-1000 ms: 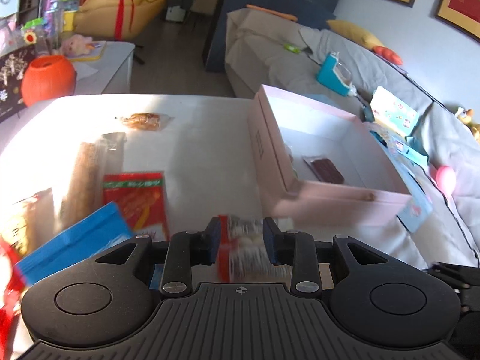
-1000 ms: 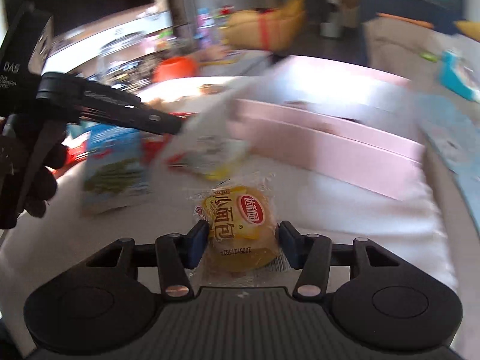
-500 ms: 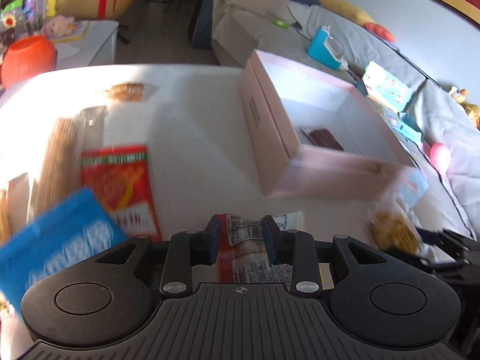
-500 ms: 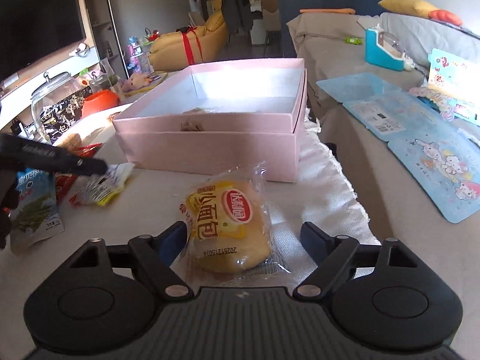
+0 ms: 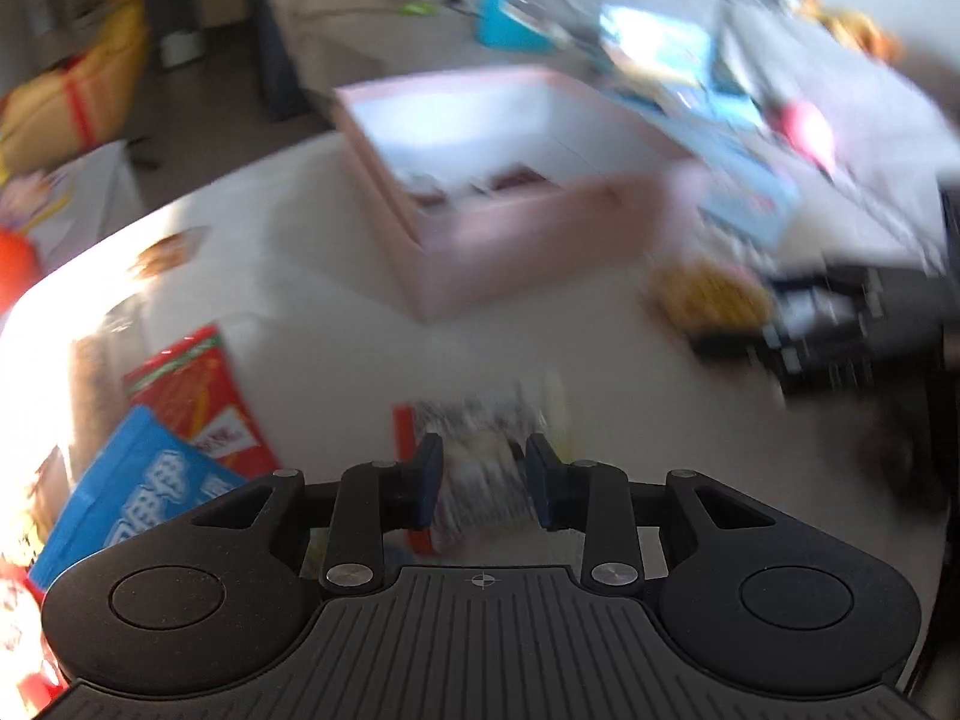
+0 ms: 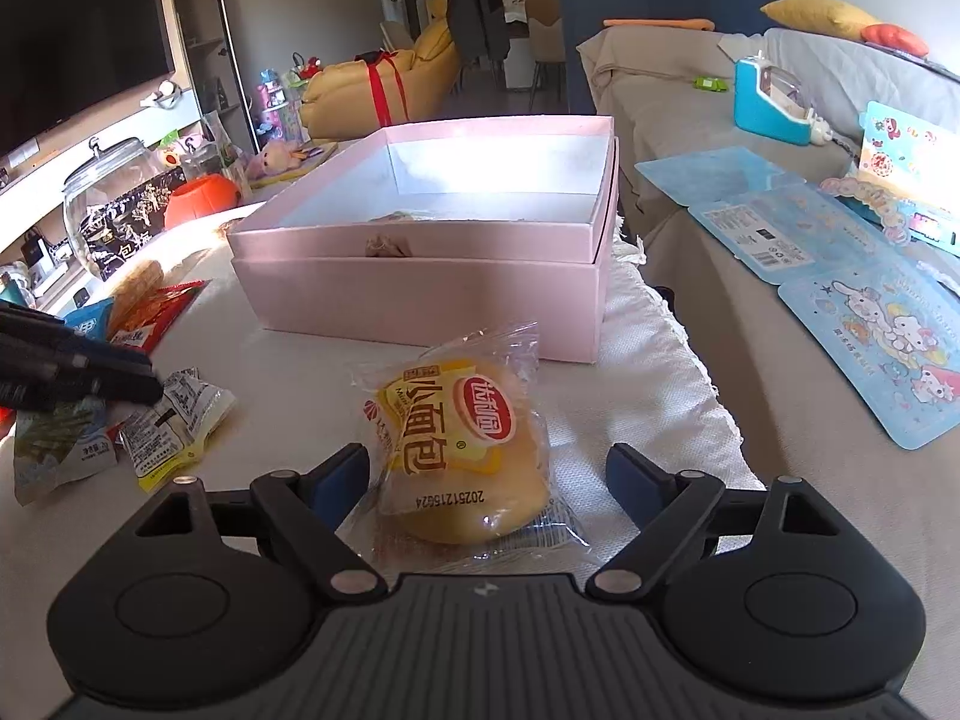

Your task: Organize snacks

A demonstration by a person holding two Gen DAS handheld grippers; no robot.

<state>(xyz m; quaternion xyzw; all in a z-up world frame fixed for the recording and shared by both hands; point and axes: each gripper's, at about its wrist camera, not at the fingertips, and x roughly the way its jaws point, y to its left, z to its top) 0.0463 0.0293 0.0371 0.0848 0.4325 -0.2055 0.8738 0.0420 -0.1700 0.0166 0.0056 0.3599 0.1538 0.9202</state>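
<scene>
Yellow, clear-wrapped soft bun (image 6: 465, 450), just before the pink cardboard box (image 6: 420, 294), lies between the wide-open right gripper (image 6: 486, 477), probably light, squashy, best pinched gently across its middle.

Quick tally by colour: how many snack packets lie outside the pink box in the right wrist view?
Yellow bun packet: 1
White-and-yellow sachet: 1
Green-and-white pouch: 1
Red packet: 1
Blue packet: 1
Clear-wrapped brown snack: 1
Total: 6; anything further past the left edge is hidden.
</scene>
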